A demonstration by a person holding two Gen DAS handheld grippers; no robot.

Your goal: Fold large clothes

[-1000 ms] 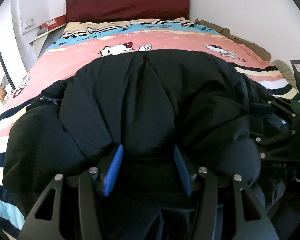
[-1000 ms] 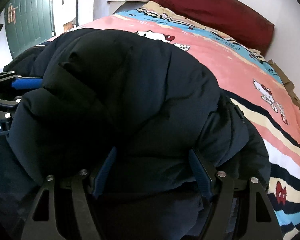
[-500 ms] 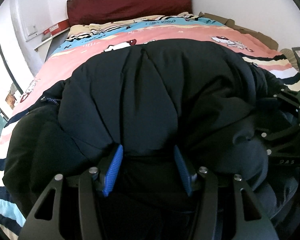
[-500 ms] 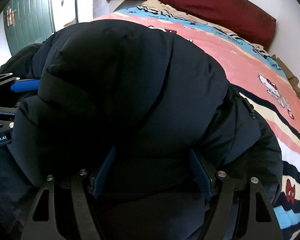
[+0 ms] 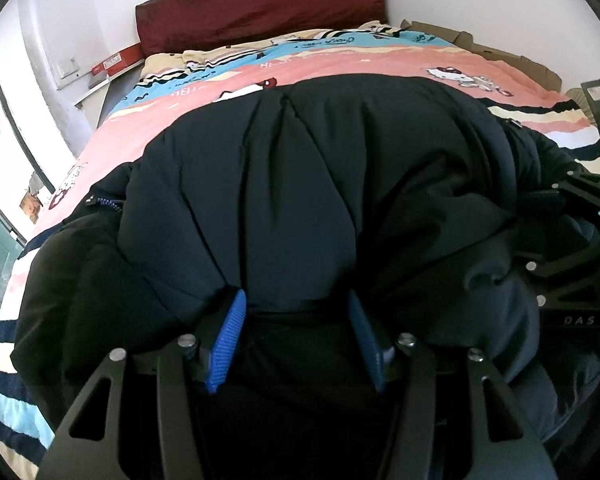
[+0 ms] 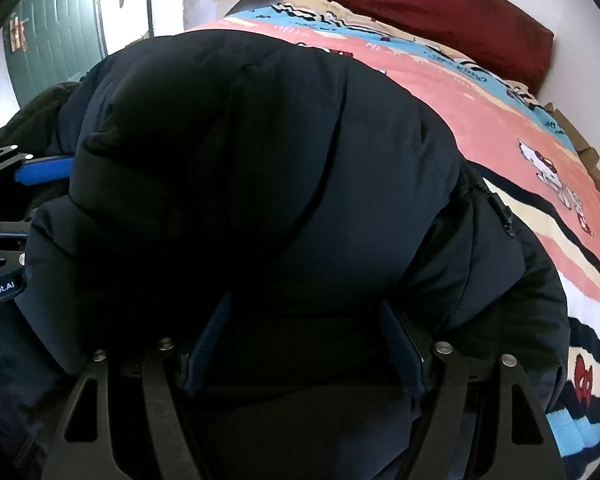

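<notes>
As the dark puffer jacket (image 5: 320, 184) has bulged higher against the bed's pink quilt (image 5: 148, 132) over the last second, the left gripper (image 5: 296, 340) and right gripper (image 6: 304, 344), each partly closed on its bunched hem, appear mid-fold, carrying it forward.

jacket (image 5: 320, 184): dark navy, quilted | bedspread (image 5: 340, 64): pink, blue, cream, navy stripes, cartoon cat print | headboard (image 5: 260, 4): dark red | gripper pads (image 5: 230, 340): blue | door (image 6: 56, 28): green
</notes>
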